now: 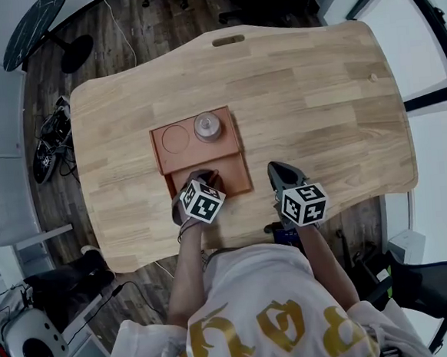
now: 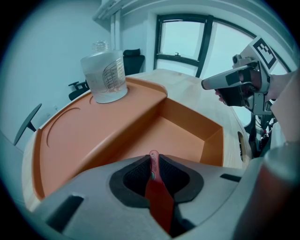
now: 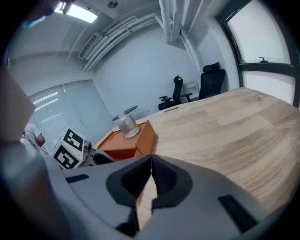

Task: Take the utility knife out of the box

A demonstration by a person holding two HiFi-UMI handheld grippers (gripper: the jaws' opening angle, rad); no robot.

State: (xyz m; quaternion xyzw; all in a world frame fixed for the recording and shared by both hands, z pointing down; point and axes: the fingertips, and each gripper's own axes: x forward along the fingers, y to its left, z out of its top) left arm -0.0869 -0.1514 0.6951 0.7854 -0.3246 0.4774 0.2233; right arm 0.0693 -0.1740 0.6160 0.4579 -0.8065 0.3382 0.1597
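An orange box [image 1: 232, 174] lies on the wooden table, with a deep compartment [image 2: 180, 133] at its near end. My left gripper [image 2: 153, 157] points steeply down over that compartment, shut on the red utility knife [image 2: 158, 194], which stands narrow between the black pads. In the head view the left gripper [image 1: 203, 178] hangs above the box's near end. My right gripper [image 1: 282, 174] hovers over bare table to the right of the box, its jaws [image 3: 151, 161] shut with nothing between them. It shows in the left gripper view at the right [image 2: 209, 84].
A clear glass jar [image 1: 208, 126] stands on the box's shallow far shelf, next to a round recess [image 1: 176, 138]. The table [image 1: 317, 97] reaches far to the right. Its near edge is just below both grippers. Office chairs [image 3: 212, 79] stand beyond the far side.
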